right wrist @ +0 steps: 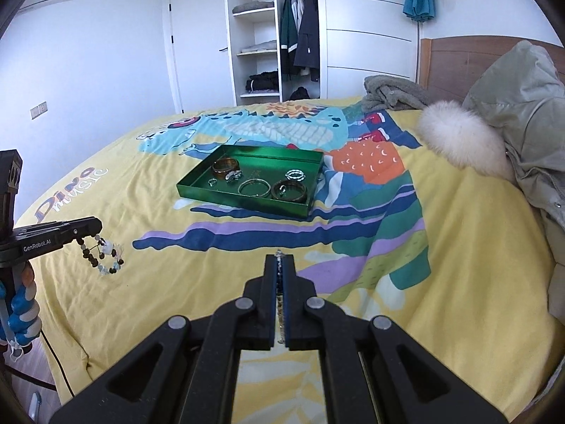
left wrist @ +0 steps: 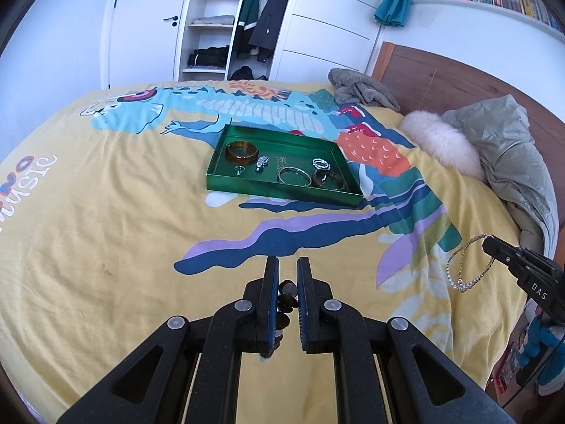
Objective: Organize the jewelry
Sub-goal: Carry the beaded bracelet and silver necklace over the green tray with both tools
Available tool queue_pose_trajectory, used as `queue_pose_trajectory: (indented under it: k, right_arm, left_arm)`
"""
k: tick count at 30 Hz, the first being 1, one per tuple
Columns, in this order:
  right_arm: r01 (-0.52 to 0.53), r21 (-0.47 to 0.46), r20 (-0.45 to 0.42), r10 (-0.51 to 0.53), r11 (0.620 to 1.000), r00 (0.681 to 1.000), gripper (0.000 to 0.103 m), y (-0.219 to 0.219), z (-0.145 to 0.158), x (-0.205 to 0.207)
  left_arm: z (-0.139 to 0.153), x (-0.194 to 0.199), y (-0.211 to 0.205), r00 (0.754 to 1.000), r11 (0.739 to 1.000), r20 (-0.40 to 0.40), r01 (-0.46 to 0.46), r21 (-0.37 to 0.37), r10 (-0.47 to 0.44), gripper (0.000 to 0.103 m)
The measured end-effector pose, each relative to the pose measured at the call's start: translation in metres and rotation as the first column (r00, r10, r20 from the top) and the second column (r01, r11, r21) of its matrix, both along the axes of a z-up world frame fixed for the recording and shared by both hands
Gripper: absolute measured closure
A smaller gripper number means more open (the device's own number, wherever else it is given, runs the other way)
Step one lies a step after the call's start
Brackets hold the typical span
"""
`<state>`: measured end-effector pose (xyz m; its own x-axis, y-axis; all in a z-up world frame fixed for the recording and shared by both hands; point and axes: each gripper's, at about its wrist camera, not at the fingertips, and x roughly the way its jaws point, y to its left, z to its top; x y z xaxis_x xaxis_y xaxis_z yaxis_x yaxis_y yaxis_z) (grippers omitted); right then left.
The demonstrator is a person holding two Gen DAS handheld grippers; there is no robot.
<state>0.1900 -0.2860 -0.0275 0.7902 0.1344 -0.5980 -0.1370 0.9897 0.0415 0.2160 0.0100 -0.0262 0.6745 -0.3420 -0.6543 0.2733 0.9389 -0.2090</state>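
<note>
Bed [left wrist: 106, 229]: a yellow cover with a bright dinosaur print fills both views.
Tray [left wrist: 282, 196]: green and shallow, it lies flat on the bed, ahead of both grippers at about 12 o'clock and well apart from them.
In the tray: an amber bangle [left wrist: 242, 153] at the far left, a small ring [left wrist: 239, 169] just in front of it, a silver clip [left wrist: 261, 163] beside them, a thin silver bangle [left wrist: 293, 176] at the middle front, a dark bangle [left wrist: 328, 180] at the near right, a twisted silver ring [left wrist: 320, 163] behind that.
Left gripper [left wrist: 287, 265]: its fingers are clenched on a bead bracelet [right wrist: 104, 258] of dark and pale beads, which hangs in a loop above the cover.
Right gripper [right wrist: 279, 259]: its fingers are pressed tight on a sparkly chain [left wrist: 466, 265], which dangles in a loop below the tips, above the bed.
Pillow end: at 2 o'clock lie a pale green coat [right wrist: 522, 116] with a white fur trim [right wrist: 462, 137] and a grey blanket [right wrist: 392, 93].
</note>
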Motion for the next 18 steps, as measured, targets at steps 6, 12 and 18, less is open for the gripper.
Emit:
queue_pose_trajectory:
  k: [6, 12, 18]
  right_arm:
    - [-0.028, -0.01, 0.035, 0.028, 1.0, 0.999, 0.101, 0.013, 0.016, -0.023]
    - [-0.052, -0.022, 0.055, 0.053, 0.998, 0.997, 0.101, 0.023, 0.024, -0.031]
    - [-0.065, -0.019, 0.058, 0.066, 0.998, 0.996, 0.101, 0.027, 0.026, -0.022]
  left_arm:
    - [0.021, -0.023, 0.002, 0.999, 1.0, 0.051, 0.018, -0.005, -0.018, 0.093]
    - [0.033, -0.026, -0.002, 0.997, 0.999, 0.074, 0.034, -0.004, -0.033, 0.093]
    - [0.036, -0.017, -0.009, 0.996, 0.999, 0.075, 0.048, 0.001, -0.048, 0.093]
